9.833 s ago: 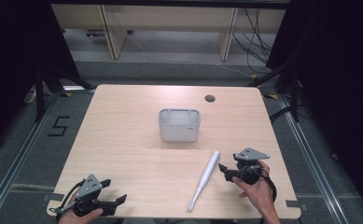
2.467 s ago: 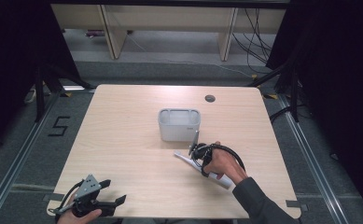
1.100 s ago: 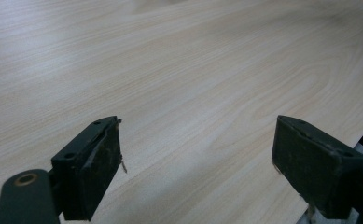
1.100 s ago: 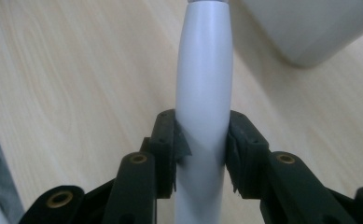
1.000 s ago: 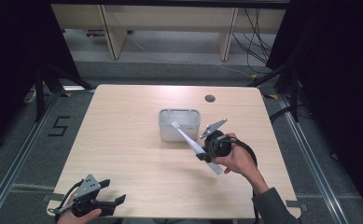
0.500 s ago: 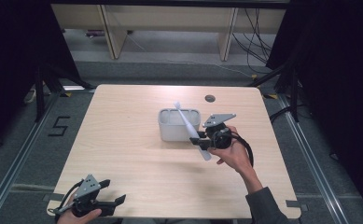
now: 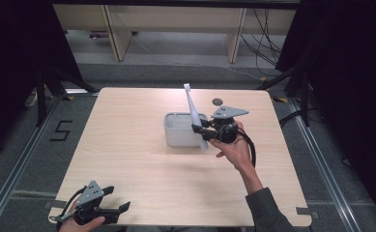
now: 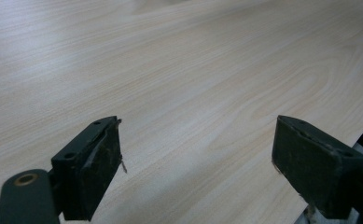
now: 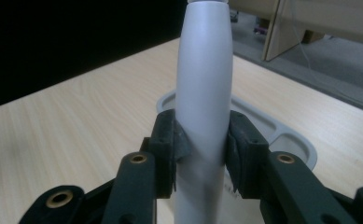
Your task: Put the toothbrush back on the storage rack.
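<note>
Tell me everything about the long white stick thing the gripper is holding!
The white electric toothbrush is a long, smooth, plastic-looking stick: thick at the handle, thin toward the top, ending in a small head. The right gripper is shut on its thick handle, a black pad pressing each side. It is lifted off the table and nearly upright, leaning a little, head up, at the right-hand edge of the grey holder, its lower end beside that holder.
</note>
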The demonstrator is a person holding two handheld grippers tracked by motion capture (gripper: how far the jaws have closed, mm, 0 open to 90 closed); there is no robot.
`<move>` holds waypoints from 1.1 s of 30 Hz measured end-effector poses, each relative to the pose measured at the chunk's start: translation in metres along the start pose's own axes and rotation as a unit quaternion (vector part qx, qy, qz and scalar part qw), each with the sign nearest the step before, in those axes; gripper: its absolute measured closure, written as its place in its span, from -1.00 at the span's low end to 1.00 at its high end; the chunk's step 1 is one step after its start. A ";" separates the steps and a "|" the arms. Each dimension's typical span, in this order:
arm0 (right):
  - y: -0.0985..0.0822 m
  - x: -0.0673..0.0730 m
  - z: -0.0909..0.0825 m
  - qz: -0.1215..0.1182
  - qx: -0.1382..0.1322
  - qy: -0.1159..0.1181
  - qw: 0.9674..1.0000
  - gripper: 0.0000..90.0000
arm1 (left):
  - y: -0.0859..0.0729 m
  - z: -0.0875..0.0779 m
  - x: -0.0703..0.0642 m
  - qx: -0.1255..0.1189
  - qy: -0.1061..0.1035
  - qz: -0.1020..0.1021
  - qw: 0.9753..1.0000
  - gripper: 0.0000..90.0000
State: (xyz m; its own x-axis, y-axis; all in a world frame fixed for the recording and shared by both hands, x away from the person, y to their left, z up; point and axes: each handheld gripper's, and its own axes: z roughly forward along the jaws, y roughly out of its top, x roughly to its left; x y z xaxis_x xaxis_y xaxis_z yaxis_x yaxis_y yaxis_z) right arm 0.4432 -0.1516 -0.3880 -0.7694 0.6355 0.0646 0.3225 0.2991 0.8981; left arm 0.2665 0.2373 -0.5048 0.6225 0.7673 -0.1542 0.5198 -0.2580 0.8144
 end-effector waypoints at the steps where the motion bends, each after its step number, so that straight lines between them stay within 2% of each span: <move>1: 0.002 -0.001 0.001 0.002 -0.006 -0.002 1.000 0.48 | 0.000 0.000 0.000 -0.002 0.000 -0.003 1.000 -0.67; 4: 0.005 -0.002 0.005 0.012 -0.026 -0.003 1.000 0.48 | 0.000 0.000 0.000 0.000 0.000 -0.001 1.000 -0.67; 5: 0.006 -0.004 0.007 0.006 -0.034 -0.005 0.999 0.48 | 0.000 0.000 0.000 0.000 0.000 -0.001 1.000 -0.67; 7: 0.009 -0.003 0.008 0.010 -0.044 -0.010 0.999 0.48 | 0.000 0.000 0.000 0.000 0.000 -0.001 1.000 -0.67; 8: 0.012 -0.002 0.009 0.017 -0.049 -0.008 0.999 0.48 | 0.000 0.000 0.000 0.000 -0.001 -0.002 1.000 -0.67; 9: 0.014 -0.003 0.010 0.007 -0.053 -0.007 0.999 0.48 | 0.000 0.000 0.000 0.001 -0.001 -0.002 1.000 -0.67; 13: 0.022 -0.001 0.013 0.014 -0.070 -0.013 0.997 0.48 | 0.000 0.000 0.000 0.000 -0.002 -0.002 1.000 -0.67; 18: 0.028 0.000 0.019 0.010 -0.079 -0.020 0.997 0.48 | 0.000 0.000 -0.001 -0.004 -0.001 -0.004 1.000 -0.67; 19: 0.031 0.000 0.022 0.010 -0.086 -0.018 0.996 0.48 | 0.000 -0.001 0.001 0.009 0.007 0.007 1.000 -0.67; 20: 0.032 0.000 0.023 0.009 -0.087 -0.022 0.996 0.48 | 0.000 0.000 0.000 0.000 0.001 -0.002 1.000 -0.67; 22: 0.033 0.000 0.024 0.001 -0.090 -0.031 0.995 0.48 | 0.000 -0.001 0.001 0.007 0.002 0.005 1.000 -0.67; 23: 0.035 -0.002 0.028 -0.002 -0.093 -0.035 0.995 0.48 | 0.000 0.001 -0.001 -0.005 -0.003 -0.007 1.000 -0.67; 25: 0.037 -0.004 0.031 -0.011 -0.097 -0.042 0.994 0.48 | 0.000 0.000 -0.001 -0.004 -0.003 -0.006 1.000 -0.67; 26: 0.037 -0.004 0.033 0.000 -0.098 -0.038 0.994 0.48 | -0.001 0.000 -0.001 -0.004 -0.004 -0.006 1.000 -0.67; 29: 0.038 -0.008 0.039 0.000 -0.098 -0.048 0.994 0.48 | 0.000 0.000 -0.001 -0.003 -0.004 -0.005 1.000 -0.67; 31: 0.039 -0.011 0.042 -0.010 -0.100 -0.052 0.994 0.48 | 0.000 0.000 -0.001 -0.002 -0.004 -0.005 1.000 -0.67; 32: 0.038 -0.011 0.044 -0.002 -0.101 -0.052 0.994 0.48 | 0.000 0.000 -0.001 -0.002 -0.003 -0.005 1.000 -0.67; 33: 0.038 -0.013 0.046 -0.006 -0.099 -0.055 0.994 0.48 | -0.001 0.000 -0.001 -0.005 -0.004 -0.005 1.000 -0.67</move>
State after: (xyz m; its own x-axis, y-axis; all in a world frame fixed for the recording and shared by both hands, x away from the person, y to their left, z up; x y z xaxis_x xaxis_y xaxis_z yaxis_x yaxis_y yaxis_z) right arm 0.4903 -0.1156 -0.3746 -0.7043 0.7097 0.0152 0.1907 0.1685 0.9671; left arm 0.2655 0.2365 -0.5053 0.6219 0.7651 -0.1671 0.5206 -0.2445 0.8180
